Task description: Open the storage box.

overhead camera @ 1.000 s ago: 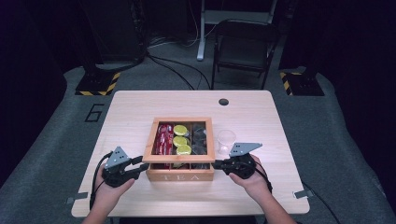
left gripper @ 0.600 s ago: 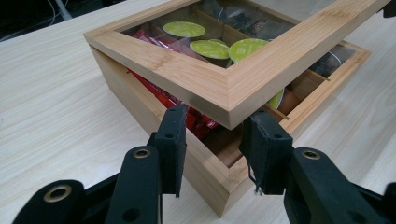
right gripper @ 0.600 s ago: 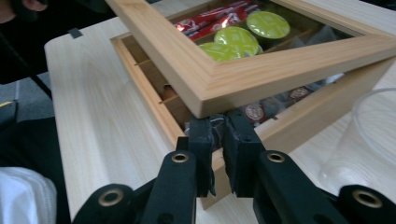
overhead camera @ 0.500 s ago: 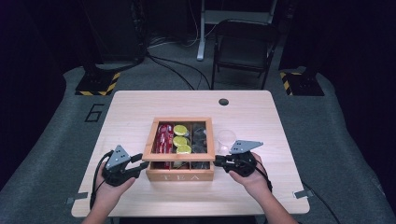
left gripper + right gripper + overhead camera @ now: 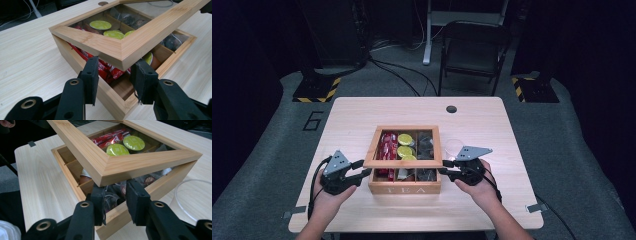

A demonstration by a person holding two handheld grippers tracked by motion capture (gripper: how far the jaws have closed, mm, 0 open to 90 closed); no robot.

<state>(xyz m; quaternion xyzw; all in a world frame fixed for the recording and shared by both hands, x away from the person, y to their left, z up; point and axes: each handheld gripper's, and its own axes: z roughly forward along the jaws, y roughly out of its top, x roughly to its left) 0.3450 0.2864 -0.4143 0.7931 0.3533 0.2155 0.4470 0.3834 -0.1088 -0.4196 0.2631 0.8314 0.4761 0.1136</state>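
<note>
Wooden tea box (image 5: 404, 185) sits mid-desk (image 5: 362, 115), toward the person's edge, its front face lettered. Glass-paned lid (image 5: 403, 161) hinged at the far side, front edge raised partway and tilted up over the compartments. Left claw (image 5: 363, 172) at the lid's front-left corner; in the left gripper view the corner (image 5: 122, 57) hangs above and between the two black pads (image 5: 91, 75), which stand apart from the wood with a narrow gap, so nothing is clamped. Right claw (image 5: 446, 170) at the front-right corner; the right gripper view shows the same, pads (image 5: 136, 200) under the lid corner (image 5: 105, 176), parted, not pressing. Jaws on both have just been opening, the right more so, with the lid corner over each gap but not gripped. Inside: red sachets (image 5: 107, 70), green-topped capsules (image 5: 117, 149), dark wrapped tea bags (image 5: 426, 145). Clear round dish (image 5: 195, 200) just beside the box on its right. Judgement: lid is light, stiff bamboo frame, smooth and likely slippery under rubber pads; glass pane is the fragile part and should not be pinched. Best hold looks to be the frame rail at both front corners, lifting evenly so the hinge does not twist.
</note>
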